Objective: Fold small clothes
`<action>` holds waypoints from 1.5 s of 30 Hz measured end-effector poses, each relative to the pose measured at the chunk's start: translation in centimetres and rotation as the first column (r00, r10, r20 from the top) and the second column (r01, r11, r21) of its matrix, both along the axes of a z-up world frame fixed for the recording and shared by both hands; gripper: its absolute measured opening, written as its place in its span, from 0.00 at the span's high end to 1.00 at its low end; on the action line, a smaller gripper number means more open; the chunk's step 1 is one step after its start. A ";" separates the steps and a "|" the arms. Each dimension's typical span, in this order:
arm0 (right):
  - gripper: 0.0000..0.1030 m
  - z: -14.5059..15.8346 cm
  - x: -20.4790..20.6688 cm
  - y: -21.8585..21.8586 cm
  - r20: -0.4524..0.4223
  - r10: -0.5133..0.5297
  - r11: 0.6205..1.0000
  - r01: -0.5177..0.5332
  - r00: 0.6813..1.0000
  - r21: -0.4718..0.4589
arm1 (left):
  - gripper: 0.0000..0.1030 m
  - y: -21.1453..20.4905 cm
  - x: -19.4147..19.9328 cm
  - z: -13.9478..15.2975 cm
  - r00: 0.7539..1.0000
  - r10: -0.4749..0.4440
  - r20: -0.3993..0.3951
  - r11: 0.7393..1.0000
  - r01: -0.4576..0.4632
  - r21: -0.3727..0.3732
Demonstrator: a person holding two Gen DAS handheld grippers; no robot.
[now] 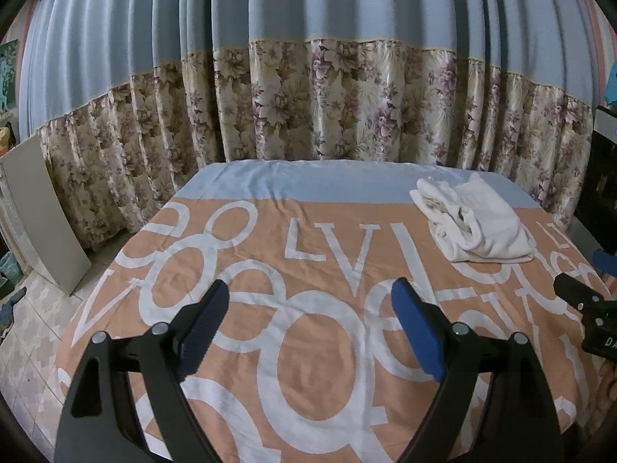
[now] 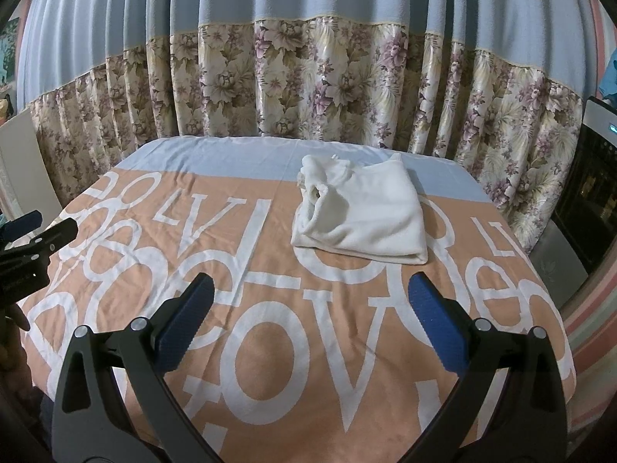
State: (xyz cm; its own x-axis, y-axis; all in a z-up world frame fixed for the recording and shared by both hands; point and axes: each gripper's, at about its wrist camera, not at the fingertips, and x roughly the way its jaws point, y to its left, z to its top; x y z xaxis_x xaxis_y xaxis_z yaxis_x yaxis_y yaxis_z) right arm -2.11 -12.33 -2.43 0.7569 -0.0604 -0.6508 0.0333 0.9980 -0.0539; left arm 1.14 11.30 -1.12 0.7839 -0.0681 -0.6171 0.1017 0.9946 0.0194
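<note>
We look along our left gripper (image 1: 308, 308), its two blue-padded fingers (image 1: 414, 332) spread wide apart above the bed (image 1: 308, 378) with nothing between them. The bed wears an orange cover with large white letters and a pale blue band along its far edge. A folded white garment (image 1: 478, 222) lies on the far right part of the cover, well apart from our fingers. At the right edge we see part of our right gripper (image 1: 590, 305). Behind the bed hangs a curtain (image 1: 308, 77), blue above and flowered below. A grey board (image 1: 42, 216) leans at the left.
</note>
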 end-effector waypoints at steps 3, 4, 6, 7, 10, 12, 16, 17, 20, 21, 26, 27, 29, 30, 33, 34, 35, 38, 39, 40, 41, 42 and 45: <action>0.03 -0.3 -0.1 0.2 -0.014 0.004 1.000 -0.004 1.000 0.004 | 0.13 -0.1 -0.2 0.6 1.000 0.002 0.012 1.000 -0.002 -0.006; 0.03 -0.2 -0.1 0.3 -0.013 0.002 1.000 -0.002 1.000 0.003 | 0.13 -0.2 -0.3 0.7 1.000 -0.002 0.015 1.000 0.002 -0.007; 0.03 0.2 -0.3 0.1 0.025 -0.032 0.999 0.032 0.999 -0.010 | 0.13 -0.5 -0.4 0.7 0.999 -0.024 0.022 1.000 0.024 -0.015; 0.03 0.6 -0.6 0.0 0.059 -0.062 0.998 0.062 0.996 -0.006 | 0.13 -0.7 -0.5 0.6 0.999 -0.038 0.022 0.999 0.038 -0.014; 0.03 1.2 -0.8 -0.4 0.098 -0.098 0.995 0.097 0.990 0.009 | 0.13 -1.7 -0.6 0.5 0.997 -0.075 0.029 0.997 0.075 0.022; 0.03 1.4 -0.5 -0.7 0.101 -0.112 0.994 0.112 0.989 0.006 | 0.13 -1.9 -0.8 0.7 0.996 -0.079 0.035 0.997 0.078 0.025; 0.03 1.4 0.2 -0.6 0.070 -0.104 0.994 0.105 0.992 -0.021 | 0.10 -1.5 -0.8 0.8 0.997 -0.069 0.023 0.997 0.069 -0.016; 0.03 1.6 0.3 -0.4 0.075 -0.090 0.995 0.093 0.993 -0.026 | 0.10 -1.4 -0.9 0.9 0.998 -0.068 0.020 0.998 0.068 -0.015; 0.03 1.9 0.1 0.3 0.086 -0.058 0.997 0.062 0.995 -0.036 | 0.02 -1.6 -1.5 1.2 0.996 -0.075 0.037 0.997 0.075 0.014; 0.03 2.0 0.1 0.5 0.086 -0.052 0.998 0.055 0.995 -0.036 | 0.02 -1.7 -1.7 1.3 0.996 -0.081 0.041 0.997 0.080 0.025; 0.03 1.9 0.0 0.9 0.081 -0.049 0.998 0.052 0.996 -0.030 | 0.02 -1.7 -2.1 1.5 0.996 -0.085 0.038 0.996 0.084 0.015; 0.03 1.9 0.0 0.9 0.085 -0.045 0.998 0.048 0.995 -0.032 | 0.02 -1.7 -2.1 1.5 0.995 -0.099 0.034 0.995 0.098 0.006; 0.03 1.9 0.1 0.9 0.084 -0.044 0.998 0.047 0.995 -0.035 | 0.02 -1.6 -2.3 1.5 0.994 -0.105 0.034 0.995 0.105 -0.003; 0.03 1.9 0.1 0.9 0.083 -0.047 0.998 0.049 0.995 -0.030 | 0.02 -1.5 -2.3 1.7 0.995 -0.098 0.036 0.995 0.099 -0.009; 0.03 1.8 0.1 1.1 0.081 -0.050 0.998 0.053 0.995 -0.032 | 0.02 -1.2 -2.4 1.9 0.995 -0.094 0.043 0.994 0.096 -0.043; 0.03 1.8 0.1 1.2 0.081 -0.048 0.998 0.051 0.996 -0.034 | 0.02 -1.1 -2.5 2.0 0.994 -0.093 0.048 0.994 0.096 -0.044; 0.03 1.9 0.0 1.1 0.084 -0.048 0.998 0.051 0.995 -0.034 | 0.02 -1.2 -2.5 2.1 0.994 -0.095 0.051 0.994 0.097 -0.041; 0.03 1.9 0.0 1.4 0.085 -0.039 0.998 0.042 0.996 -0.039 | 0.02 -1.2 -2.4 2.2 0.994 -0.096 0.058 0.995 0.098 -0.034; 0.03 1.8 0.0 1.5 0.082 -0.037 0.998 0.040 0.996 -0.041 | 0.02 -1.3 -2.4 2.2 0.994 -0.095 0.055 0.995 0.097 -0.035; 0.03 1.7 0.1 1.6 0.078 -0.035 0.998 0.038 0.996 -0.040 | 0.02 -1.3 -2.5 2.2 0.994 -0.092 0.057 0.995 0.094 -0.036; 0.03 1.7 0.1 1.7 0.075 -0.033 0.999 0.036 0.997 -0.040 | 0.02 -1.3 -2.5 2.2 0.994 -0.091 0.057 0.995 0.094 -0.039; 0.03 1.7 0.0 1.7 0.075 -0.031 0.999 0.034 0.997 -0.041 | 0.02 -1.3 -2.5 2.2 0.994 -0.094 0.058 0.994 0.097 -0.041; 0.03 1.8 0.0 1.9 0.076 -0.023 0.999 0.027 0.997 -0.045 | 0.02 -1.3 -2.6 2.4 0.992 -0.100 0.076 0.994 0.103 -0.034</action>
State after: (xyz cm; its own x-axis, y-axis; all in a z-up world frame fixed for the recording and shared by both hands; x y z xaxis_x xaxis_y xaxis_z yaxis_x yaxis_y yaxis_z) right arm -2.09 -10.43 -0.68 0.8017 -0.1086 -0.5878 0.0640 0.9933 -0.0962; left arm -1.44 10.04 1.30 0.8154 -0.1721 -0.5528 0.2020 0.9794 -0.0070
